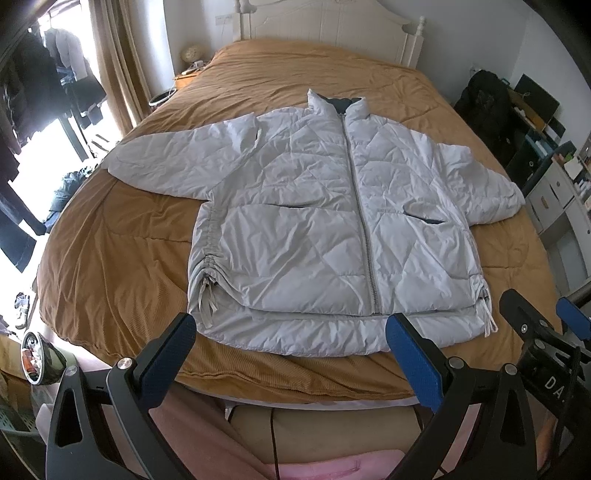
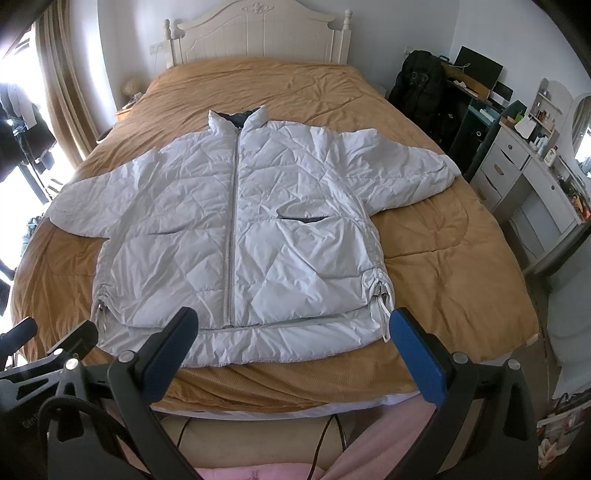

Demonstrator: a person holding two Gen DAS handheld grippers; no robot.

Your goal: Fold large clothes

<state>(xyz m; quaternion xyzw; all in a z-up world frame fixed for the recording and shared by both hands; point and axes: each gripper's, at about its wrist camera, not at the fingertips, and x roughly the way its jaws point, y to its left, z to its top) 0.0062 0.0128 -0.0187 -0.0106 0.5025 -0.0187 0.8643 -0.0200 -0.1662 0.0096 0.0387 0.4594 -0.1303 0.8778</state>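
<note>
Lying flat, zipped, sleeves out on bed: jacket, no fold made. Left tool and right tool spread, empty, short of hem.

Pale grey-white jacket with diamond quilting and dark lining, on a mustard-brown bedspread; cream headboard; black claws with blue pads.

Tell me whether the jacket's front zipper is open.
No: the zipper runs closed from hem to collar down the white jacket, spread flat on the bed.
</note>
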